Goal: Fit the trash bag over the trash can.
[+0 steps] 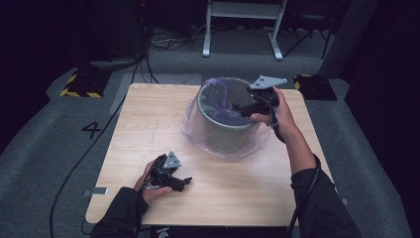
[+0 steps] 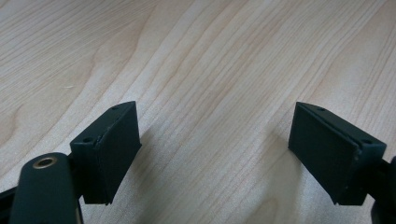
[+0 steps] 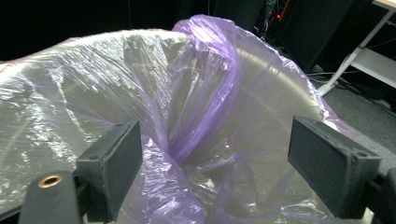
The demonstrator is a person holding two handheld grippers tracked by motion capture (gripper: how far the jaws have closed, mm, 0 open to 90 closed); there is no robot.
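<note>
A round grey bin [image 1: 224,130] stands on the wooden table [image 1: 143,124], right of the middle towards the back. A thin purple bag [image 1: 194,126] lines it and hangs over its outside down to the table. My right gripper [image 1: 237,106] reaches over the bin's right rim and points into it. In the right gripper view its jaws stand wide apart, open [image 3: 215,163], with the crumpled purple bag [image 3: 205,84] just ahead of them and nothing pinched. My left gripper [image 1: 186,182] rests low at the table's front left, open [image 2: 215,149] over bare wood.
Grey carpet surrounds the table, with a painted 4 [image 1: 91,130] and a black cable [image 1: 99,136] at the left. Yellow-and-black striped blocks [image 1: 79,85] sit at the far corners. A white desk frame [image 1: 242,29] stands behind.
</note>
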